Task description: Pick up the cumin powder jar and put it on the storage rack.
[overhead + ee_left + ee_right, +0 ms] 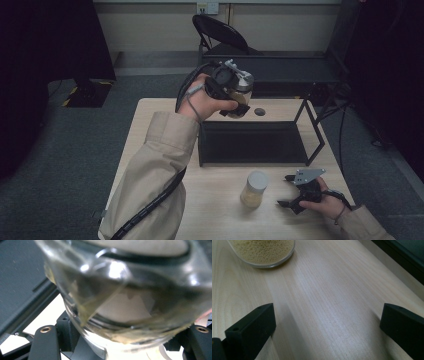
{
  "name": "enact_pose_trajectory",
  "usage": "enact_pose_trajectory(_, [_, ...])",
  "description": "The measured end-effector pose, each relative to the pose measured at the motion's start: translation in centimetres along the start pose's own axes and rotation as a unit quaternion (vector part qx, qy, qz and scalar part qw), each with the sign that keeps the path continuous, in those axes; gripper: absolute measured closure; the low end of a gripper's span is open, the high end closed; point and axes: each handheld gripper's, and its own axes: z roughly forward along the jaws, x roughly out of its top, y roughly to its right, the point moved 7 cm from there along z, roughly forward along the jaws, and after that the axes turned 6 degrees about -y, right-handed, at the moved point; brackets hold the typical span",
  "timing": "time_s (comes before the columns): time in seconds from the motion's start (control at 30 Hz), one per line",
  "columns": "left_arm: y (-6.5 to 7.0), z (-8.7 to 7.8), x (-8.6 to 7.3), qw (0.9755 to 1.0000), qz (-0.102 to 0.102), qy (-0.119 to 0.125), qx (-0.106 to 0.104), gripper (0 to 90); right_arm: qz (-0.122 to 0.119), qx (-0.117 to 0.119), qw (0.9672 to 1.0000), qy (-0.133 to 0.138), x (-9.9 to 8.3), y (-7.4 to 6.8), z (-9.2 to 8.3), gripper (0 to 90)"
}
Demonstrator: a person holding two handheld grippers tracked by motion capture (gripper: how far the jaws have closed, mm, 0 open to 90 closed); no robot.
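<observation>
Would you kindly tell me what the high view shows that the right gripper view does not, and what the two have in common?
High view alone: the left tongs raised above the black shelf rack, shut on a glass jar, and a folding chair beyond the table.

Right gripper view alone: close up, the fine yellowish grains inside the standing jar.

Both: the wooden table, the standing jar and the open right tongs.

Glossy clear glass jar (pixel 120 297), matt black plastic gripper (pixel 329 332), smooth pale wood-grain table (pixel 332 295).

Grey carpet floor (pixel 75 150), black folding chair (pixel 220 32), dim light
</observation>
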Motion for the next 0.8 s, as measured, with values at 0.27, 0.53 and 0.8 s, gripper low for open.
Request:
enact_pose_trajectory(0.27, [-0.4,-1.0,2.0,0.9998,-0.008,0.017,0.001,31.1,0.001,0.0,1.0,-0.001,0.0,0.0,0.0,0.0])
enact_pose_trajectory(0.53, [-0.5,-1.6,3.8,0.9998,-0.007,0.01,0.013,31.1,0.001,0.0,1.0,-0.001,0.0,0.0,0.0,0.0])
enact_pose_trajectory(0.8, [-1.1,-2.1,5.1,0.9993,-0.02,0.011,0.029,31.1,0.002,0.0,1.0,-0.001,0.0,-0.1,0.0,0.0])
